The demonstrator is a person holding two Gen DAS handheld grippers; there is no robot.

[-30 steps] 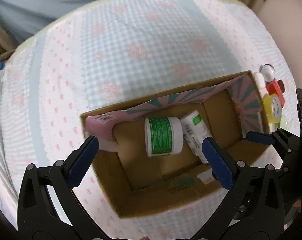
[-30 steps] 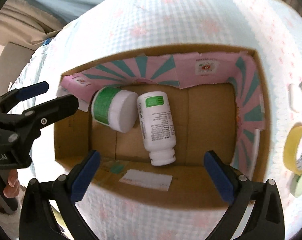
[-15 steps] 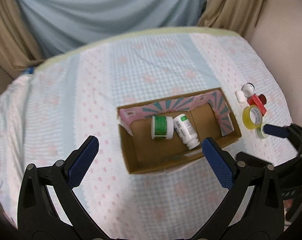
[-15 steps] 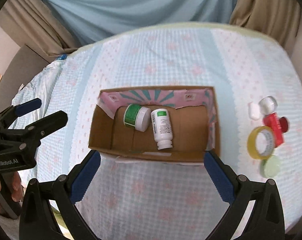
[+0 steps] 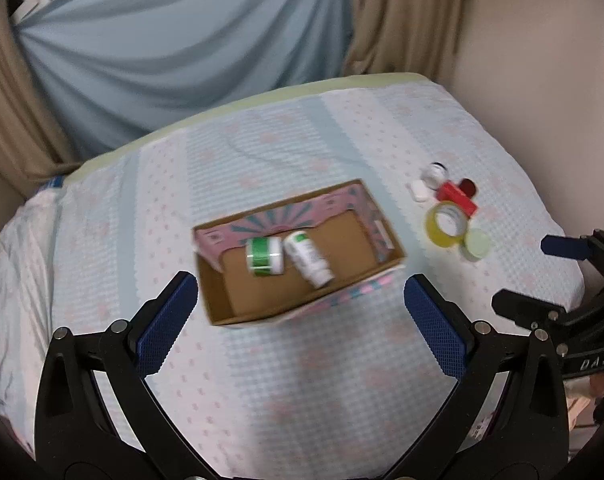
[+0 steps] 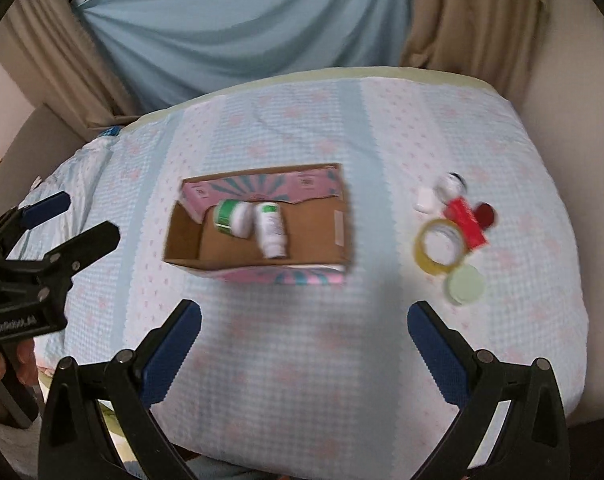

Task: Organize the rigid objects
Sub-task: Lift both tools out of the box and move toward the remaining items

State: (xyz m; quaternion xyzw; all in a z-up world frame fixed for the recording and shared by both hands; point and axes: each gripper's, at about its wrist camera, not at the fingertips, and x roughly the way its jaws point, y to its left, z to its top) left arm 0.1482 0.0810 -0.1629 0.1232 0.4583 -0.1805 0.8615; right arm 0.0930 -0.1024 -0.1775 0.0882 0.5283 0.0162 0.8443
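Box (image 6: pixel 261 224) holds two bottles (both lying); I hover both grippers wide, next fetching the tape (image 6: pixel 438 250).

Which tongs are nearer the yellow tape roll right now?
Right. The right tongs hang just short of the tape roll; the left tongs sit across the box from it.

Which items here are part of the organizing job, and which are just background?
Job items:
cardboard box
green-label jar and white bottle, both lying in the box
yellow tape roll, red box, pale green lid, small white pieces, all outside it on the bedspread

Background:
bedspread
blue curtain
beige curtains
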